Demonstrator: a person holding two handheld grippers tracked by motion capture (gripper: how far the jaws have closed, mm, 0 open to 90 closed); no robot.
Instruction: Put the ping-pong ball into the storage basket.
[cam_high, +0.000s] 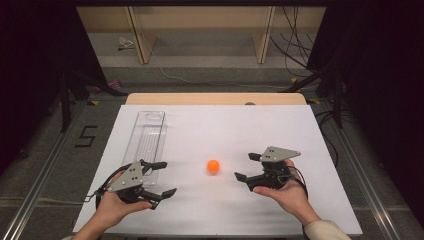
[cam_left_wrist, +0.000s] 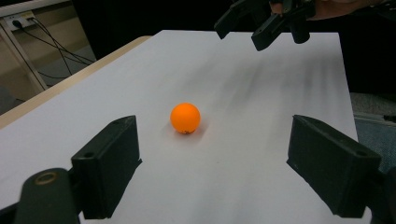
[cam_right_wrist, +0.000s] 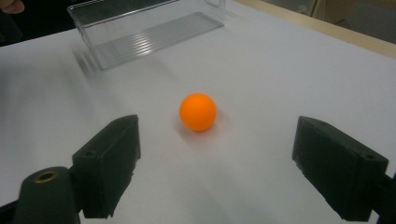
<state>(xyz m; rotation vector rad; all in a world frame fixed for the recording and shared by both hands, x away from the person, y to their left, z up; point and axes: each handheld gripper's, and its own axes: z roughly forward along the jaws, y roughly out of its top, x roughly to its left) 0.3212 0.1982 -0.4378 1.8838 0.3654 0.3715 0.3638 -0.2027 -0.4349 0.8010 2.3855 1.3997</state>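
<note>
Both grippers, left gripper and right gripper, are flanking the orange ball on the bench, jaws apart, likely approaching; next, one must close in.

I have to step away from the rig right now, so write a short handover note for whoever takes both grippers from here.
Left gripper: open, holding nothing, aimed at the orange ball from its left.
Right gripper: open, holding nothing, facing the ball from its right.
The ball sits free on the white table, between the two grippers and touching neither.
The clear plastic tray lies along the table's left side, beyond the left gripper, with nothing in it.
Done: nothing picked up yet.
Left: probably grasp the ball; the tray looks like the likely place for it.
</note>
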